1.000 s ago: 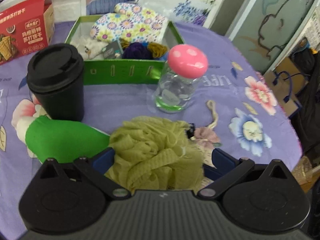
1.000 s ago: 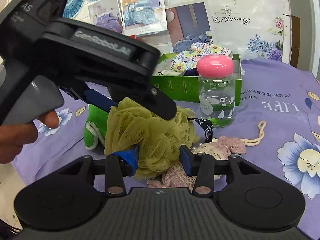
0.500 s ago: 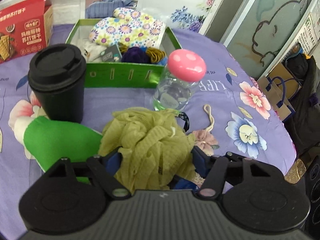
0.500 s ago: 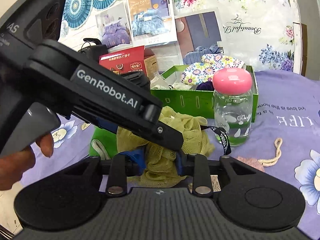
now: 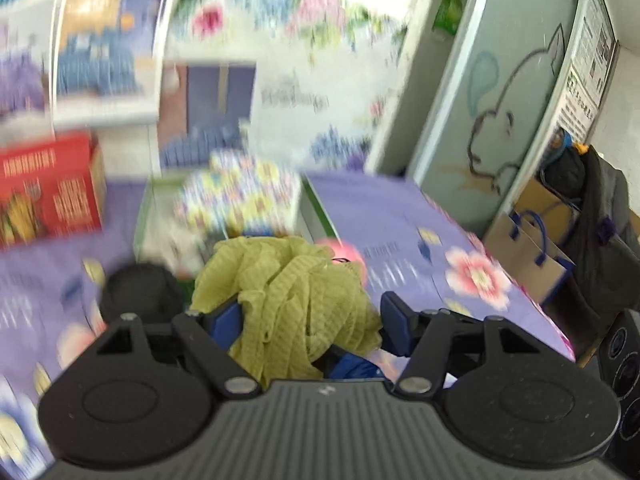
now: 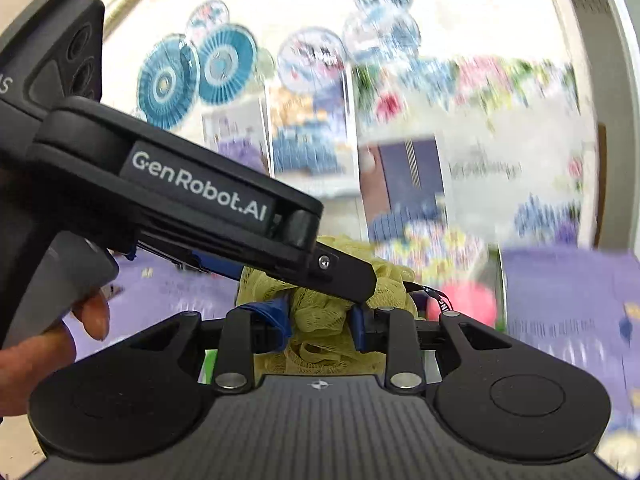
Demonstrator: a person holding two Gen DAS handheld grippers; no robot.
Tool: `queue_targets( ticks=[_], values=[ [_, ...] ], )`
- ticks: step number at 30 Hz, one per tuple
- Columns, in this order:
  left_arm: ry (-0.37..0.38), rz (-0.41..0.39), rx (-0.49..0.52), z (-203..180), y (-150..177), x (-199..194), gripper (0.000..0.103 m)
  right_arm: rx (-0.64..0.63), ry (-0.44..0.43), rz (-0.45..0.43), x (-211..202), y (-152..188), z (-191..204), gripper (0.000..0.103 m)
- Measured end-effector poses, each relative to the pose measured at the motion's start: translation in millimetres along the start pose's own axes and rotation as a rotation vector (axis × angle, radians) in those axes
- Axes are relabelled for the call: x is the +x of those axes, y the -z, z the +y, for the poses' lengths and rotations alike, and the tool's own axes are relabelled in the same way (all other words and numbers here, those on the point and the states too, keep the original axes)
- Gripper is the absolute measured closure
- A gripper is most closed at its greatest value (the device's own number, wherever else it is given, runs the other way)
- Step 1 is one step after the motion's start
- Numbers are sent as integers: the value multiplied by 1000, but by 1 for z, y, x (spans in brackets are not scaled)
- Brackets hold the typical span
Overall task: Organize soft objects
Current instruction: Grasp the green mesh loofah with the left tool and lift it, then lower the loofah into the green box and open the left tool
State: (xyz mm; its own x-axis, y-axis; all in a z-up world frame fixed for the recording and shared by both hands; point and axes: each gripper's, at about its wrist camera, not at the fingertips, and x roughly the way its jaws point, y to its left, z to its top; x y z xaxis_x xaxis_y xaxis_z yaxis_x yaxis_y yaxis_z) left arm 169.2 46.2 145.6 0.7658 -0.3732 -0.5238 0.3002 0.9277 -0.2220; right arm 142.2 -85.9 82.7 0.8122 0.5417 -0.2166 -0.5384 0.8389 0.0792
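Both grippers held the yellow-green mesh bath sponge (image 5: pixel 292 300) lifted above the purple floral worktop (image 5: pixel 400 224): the left gripper (image 5: pixel 310 316) and right gripper (image 6: pixel 320 316) each had fingers clamped on it.

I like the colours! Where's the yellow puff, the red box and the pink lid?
puff (image 5: pixel 288 300), left wrist view, middle of the mesh
red box (image 5: pixel 48 196), left wrist view, front face
pink lid (image 6: pixel 468 304), right wrist view, its side

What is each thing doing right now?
yellow-green bath pouf: lifted, squeezed by both grippers.
left gripper: shut on the pouf.
right gripper: shut on the pouf.
green box: open, with soft things inside.
black cup: lid on.
pink-capped jar: cap on.
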Motion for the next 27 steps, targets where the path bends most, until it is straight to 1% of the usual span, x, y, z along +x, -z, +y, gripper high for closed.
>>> queue_targets(
  ticks=[2,4,6,7,8,9,12,14,16,19,22,25,27],
  values=[
    [-23,-22,10,9,-27,10,40,-21,-2,-20,20,-18,-8,90],
    [-49,-29,14,21,-53,25,40,-36,-2,-15,48,-38,-18,89],
    [-77,-11,-1,37,-78,47,41,-45,6,3,77,-53,-28,88],
    [-82,-1,-8,45,-88,58,36,-49,12,14,91,-59,-32,87],
    [-92,6,-20,54,-98,71,26,-39,16,30,106,-64,-38,86],
    [-117,9,-31,63,-107,83,21,-23,24,54,120,-67,-45,84],
    [-199,55,-76,90,-124,110,19,15,113,138,155,-70,-65,83],
    [-227,50,-103,104,-126,113,19,14,147,118,153,-70,-71,82],
    [-221,36,-116,112,-124,109,19,10,168,94,147,-70,-76,82],
    [-212,27,-123,112,-115,99,19,-4,165,71,135,-69,-73,82],
    [-221,30,-87,103,-101,82,19,-24,153,58,120,-69,-65,81],
    [-228,12,-36,89,-79,53,18,-19,127,49,97,-65,-53,81],
    [-228,2,-12,83,-60,31,18,-15,126,50,78,-59,-46,80]
  ],
)
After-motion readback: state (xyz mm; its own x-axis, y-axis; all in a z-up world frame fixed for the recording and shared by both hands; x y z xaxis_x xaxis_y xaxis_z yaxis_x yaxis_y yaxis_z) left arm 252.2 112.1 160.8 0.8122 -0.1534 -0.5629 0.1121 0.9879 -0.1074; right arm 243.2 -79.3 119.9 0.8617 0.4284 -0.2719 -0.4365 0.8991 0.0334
